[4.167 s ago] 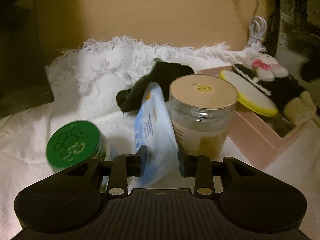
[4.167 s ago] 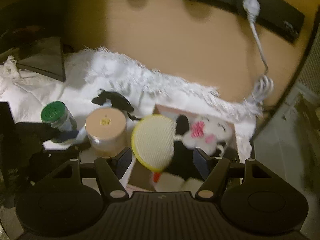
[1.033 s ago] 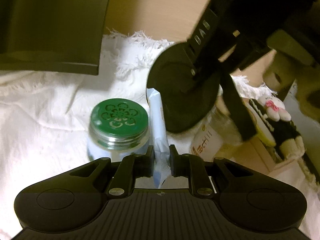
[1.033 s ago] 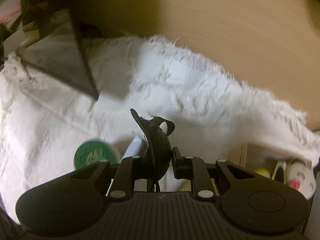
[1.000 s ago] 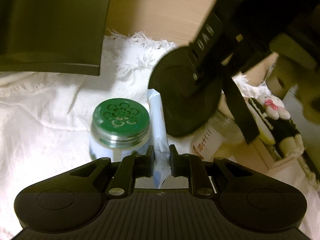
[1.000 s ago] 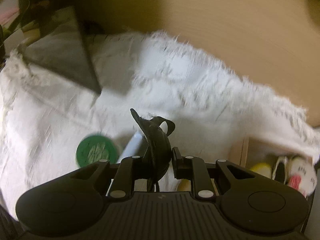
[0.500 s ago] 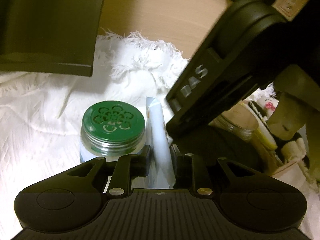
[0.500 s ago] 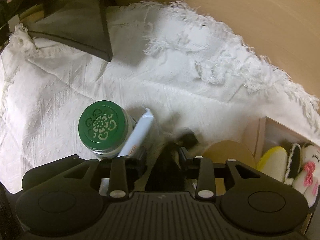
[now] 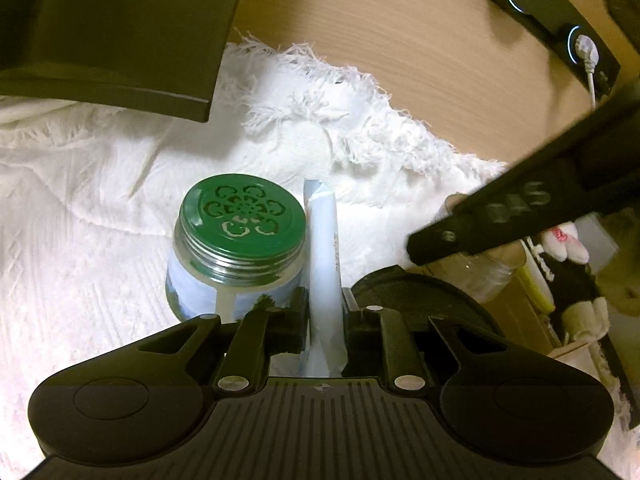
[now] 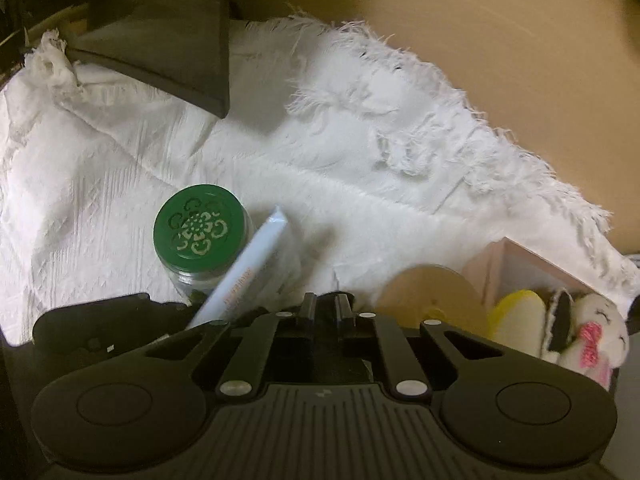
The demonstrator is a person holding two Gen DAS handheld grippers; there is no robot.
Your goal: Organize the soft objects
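Note:
My left gripper (image 9: pixel 324 316) is shut on a pale blue soft pack (image 9: pixel 325 248), held upright beside a green-lidded jar (image 9: pixel 239 216). The pack also shows in the right wrist view (image 10: pixel 248 268), leaning on the jar (image 10: pixel 199 229). My right gripper (image 10: pixel 325 309) has its jaws close together; the black cloth it held earlier shows only as a dark shape between them. A pink box (image 10: pixel 516 264) at right holds a yellow puff (image 10: pixel 516 316) and a white plush toy (image 10: pixel 592 332). The right gripper's body (image 9: pixel 520 208) crosses the left wrist view.
A white fringed cloth (image 10: pixel 360 152) covers the table. A tan-lidded jar (image 10: pixel 432 292) stands between the pack and the pink box. A dark monitor base (image 9: pixel 112 32) sits at the back left. A wooden wall with a power strip (image 9: pixel 560 12) is behind.
My right gripper has swung down and right with the black cloth, which has dropped low out of clear sight. My left gripper stays shut on the blue pack.

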